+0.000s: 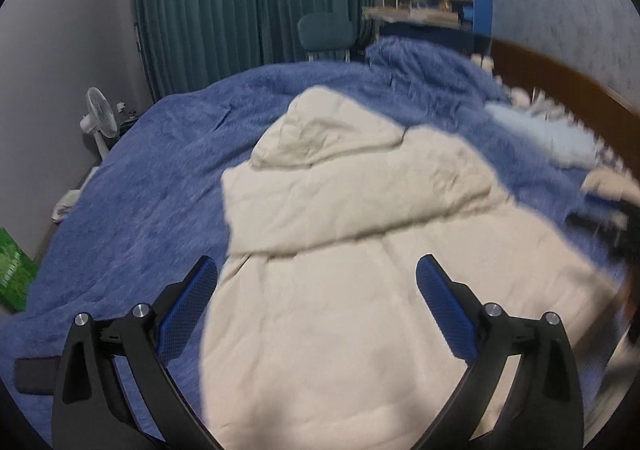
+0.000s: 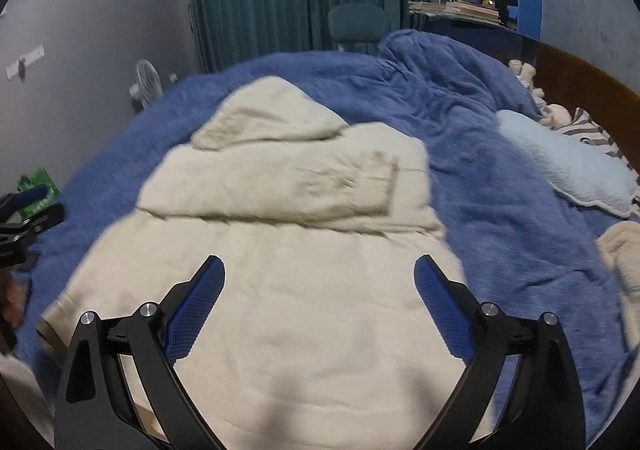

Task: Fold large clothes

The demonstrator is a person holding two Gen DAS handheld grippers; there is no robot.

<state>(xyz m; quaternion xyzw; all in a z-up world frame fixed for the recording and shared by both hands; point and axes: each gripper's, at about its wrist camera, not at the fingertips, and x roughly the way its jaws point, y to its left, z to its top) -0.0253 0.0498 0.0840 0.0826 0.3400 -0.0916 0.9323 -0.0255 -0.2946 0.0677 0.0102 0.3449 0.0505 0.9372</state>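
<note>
A large cream hoodie lies flat on the bed, hood at the far end. Its sleeves are folded across the upper body, and one cuff shows in the right wrist view. My left gripper hovers over the lower left part of the garment, open, nothing between its blue pads. My right gripper hangs over the lower body of the hoodie, also open and empty. Each gripper shows blurred at the edge of the other's view: the right gripper, the left gripper.
A blue blanket covers the bed. A pale blue pillow and a wooden headboard are on the right. Another cream cloth lies at the right edge. A fan, green box and chair stand beyond.
</note>
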